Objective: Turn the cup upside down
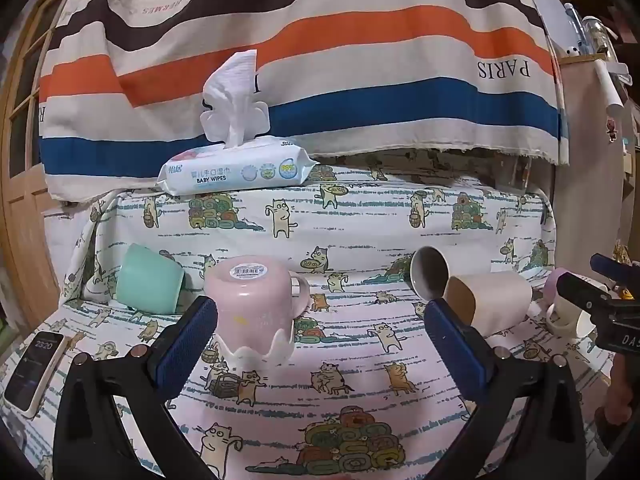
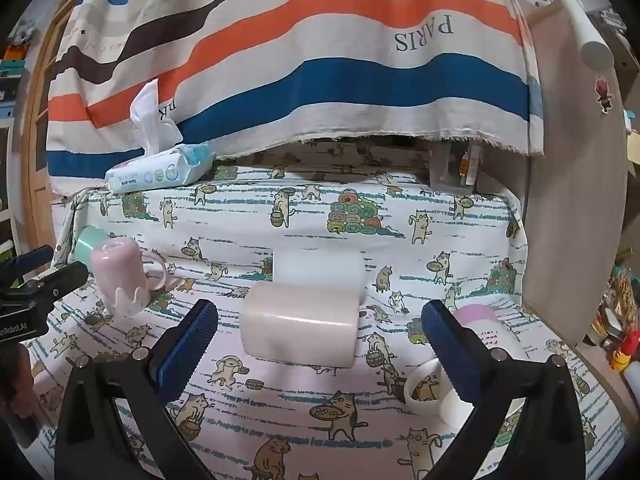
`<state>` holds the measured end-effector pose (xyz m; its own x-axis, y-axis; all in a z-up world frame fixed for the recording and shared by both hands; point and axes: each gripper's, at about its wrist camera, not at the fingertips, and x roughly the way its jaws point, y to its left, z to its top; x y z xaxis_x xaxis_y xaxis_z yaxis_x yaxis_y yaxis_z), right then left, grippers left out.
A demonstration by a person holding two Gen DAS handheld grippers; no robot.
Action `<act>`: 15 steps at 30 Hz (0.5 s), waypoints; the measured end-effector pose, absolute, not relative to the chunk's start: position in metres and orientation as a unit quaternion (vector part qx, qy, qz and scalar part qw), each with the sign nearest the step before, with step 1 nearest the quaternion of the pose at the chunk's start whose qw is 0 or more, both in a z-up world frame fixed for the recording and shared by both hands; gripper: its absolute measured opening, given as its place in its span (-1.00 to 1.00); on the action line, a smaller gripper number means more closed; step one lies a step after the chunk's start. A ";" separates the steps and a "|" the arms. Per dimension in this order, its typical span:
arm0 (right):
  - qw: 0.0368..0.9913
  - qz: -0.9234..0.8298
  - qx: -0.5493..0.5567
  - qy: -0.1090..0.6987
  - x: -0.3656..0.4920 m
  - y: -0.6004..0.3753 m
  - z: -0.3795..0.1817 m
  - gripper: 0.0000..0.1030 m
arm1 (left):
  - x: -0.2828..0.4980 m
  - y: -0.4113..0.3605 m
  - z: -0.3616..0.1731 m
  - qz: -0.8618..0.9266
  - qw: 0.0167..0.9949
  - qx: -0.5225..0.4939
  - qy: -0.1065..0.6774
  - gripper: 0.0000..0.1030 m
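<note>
A pink handled cup (image 1: 256, 308) stands upside down on the cat-print cloth, just ahead of my open left gripper (image 1: 316, 344) and beside its left finger; it also shows in the right wrist view (image 2: 120, 280). A beige cup (image 2: 300, 330) lies on its side between the fingers of my open right gripper (image 2: 318, 344), not touched; in the left wrist view it (image 1: 492, 304) lies at the right with its mouth facing left. A mint cup (image 1: 150, 284) lies tilted at the left. A grey cup (image 1: 430, 278) lies on its side behind the beige one.
A baby wipes pack (image 1: 236, 170) sits on the raised ledge behind. A phone (image 1: 34, 372) lies at the left edge. A pink-and-white mug (image 2: 476, 356) lies by the right gripper's right finger. A white cup (image 2: 320, 268) lies behind the beige one. A wooden panel (image 2: 576, 200) stands at the right.
</note>
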<state>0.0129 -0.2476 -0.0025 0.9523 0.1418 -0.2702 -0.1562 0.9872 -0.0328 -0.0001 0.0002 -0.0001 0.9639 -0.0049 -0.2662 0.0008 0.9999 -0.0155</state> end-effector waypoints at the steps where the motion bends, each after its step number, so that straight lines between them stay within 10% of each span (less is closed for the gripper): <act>1: 0.987 0.079 -0.008 0.137 0.013 -0.248 -0.002 0.99 | 0.000 0.000 0.000 -0.002 0.991 -0.009 0.134 1.00; 15: 0.987 0.079 -0.005 0.139 0.015 -0.248 -0.003 0.99 | 0.004 -0.003 -0.005 0.007 0.989 -0.003 0.149 0.99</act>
